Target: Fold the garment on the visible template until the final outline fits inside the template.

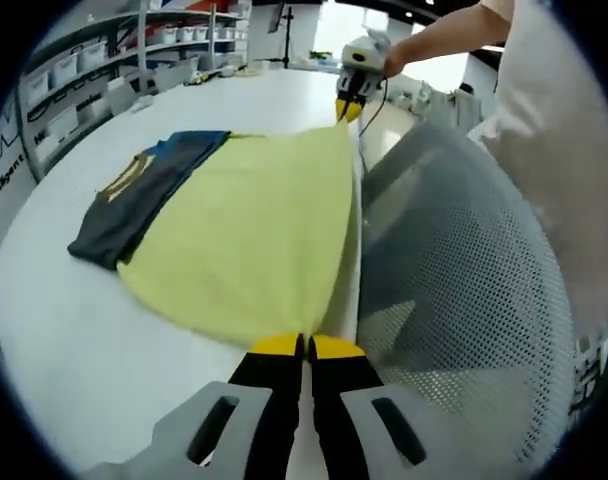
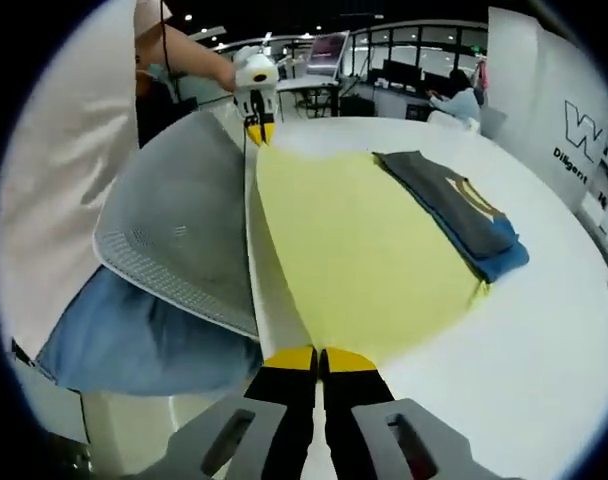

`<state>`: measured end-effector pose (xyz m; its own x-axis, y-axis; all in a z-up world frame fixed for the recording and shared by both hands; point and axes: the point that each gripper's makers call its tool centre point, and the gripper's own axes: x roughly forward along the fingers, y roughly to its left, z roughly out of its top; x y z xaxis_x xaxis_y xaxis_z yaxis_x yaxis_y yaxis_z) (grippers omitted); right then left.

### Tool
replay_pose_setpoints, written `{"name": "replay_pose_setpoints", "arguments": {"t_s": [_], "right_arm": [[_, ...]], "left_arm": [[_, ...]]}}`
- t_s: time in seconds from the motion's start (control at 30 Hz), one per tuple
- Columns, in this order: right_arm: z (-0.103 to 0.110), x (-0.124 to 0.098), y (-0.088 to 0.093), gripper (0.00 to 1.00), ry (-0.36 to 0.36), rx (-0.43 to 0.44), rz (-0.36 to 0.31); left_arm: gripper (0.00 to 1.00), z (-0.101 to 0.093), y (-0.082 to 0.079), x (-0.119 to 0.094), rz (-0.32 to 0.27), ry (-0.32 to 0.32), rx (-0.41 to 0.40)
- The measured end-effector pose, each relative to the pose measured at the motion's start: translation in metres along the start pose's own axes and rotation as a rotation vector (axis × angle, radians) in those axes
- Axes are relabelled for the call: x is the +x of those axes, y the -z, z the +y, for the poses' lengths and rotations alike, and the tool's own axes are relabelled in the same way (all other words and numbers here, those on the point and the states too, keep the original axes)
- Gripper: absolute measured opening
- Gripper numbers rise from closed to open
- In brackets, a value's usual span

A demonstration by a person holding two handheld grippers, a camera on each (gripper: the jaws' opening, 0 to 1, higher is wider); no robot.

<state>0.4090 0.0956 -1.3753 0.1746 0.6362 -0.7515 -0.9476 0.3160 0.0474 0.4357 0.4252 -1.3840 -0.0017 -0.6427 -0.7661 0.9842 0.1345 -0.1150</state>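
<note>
Yellow garment (image 1: 252, 240) lies spread on the white tabletop (image 1: 74, 340), its near edge along the tabletop's rim beside a grey mesh chair back (image 1: 464, 280). Left gripper (image 1: 306, 347) pinches one corner at that edge, jaws pressed together; right gripper (image 2: 319, 357) pinches the other the same way. Dark folded clothes (image 1: 134, 200) touch the garment's far side (blue piece underneath). Bare tabletop beyond. Wall lettering reads "Dili…", rest unclear.
</note>
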Motion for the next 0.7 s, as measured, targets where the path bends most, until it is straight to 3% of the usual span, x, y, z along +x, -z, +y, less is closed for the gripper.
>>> {"name": "replay_pose_setpoints", "arguments": {"t_s": [0.13,0.27,0.47,0.7], "right_arm": [[-0.005,-0.011,-0.016,0.00,-0.046,0.018,-0.007],[-0.019,-0.022,-0.033,0.00,-0.095,0.050,-0.020],[-0.071,-0.032,-0.062,0.00,-0.070,0.054,-0.058],[-0.136,-0.036,-0.082,0.00,-0.039,0.049,-0.075]], "left_arm": [[0.01,0.010,-0.015,-0.017,-0.001,0.006,-0.001],[0.01,0.036,-0.037,-0.037,-0.031,-0.021,-0.034],[0.01,0.087,-0.064,-0.055,-0.065,-0.076,-0.067],[0.01,0.137,-0.084,-0.057,-0.057,-0.106,-0.074]]}}
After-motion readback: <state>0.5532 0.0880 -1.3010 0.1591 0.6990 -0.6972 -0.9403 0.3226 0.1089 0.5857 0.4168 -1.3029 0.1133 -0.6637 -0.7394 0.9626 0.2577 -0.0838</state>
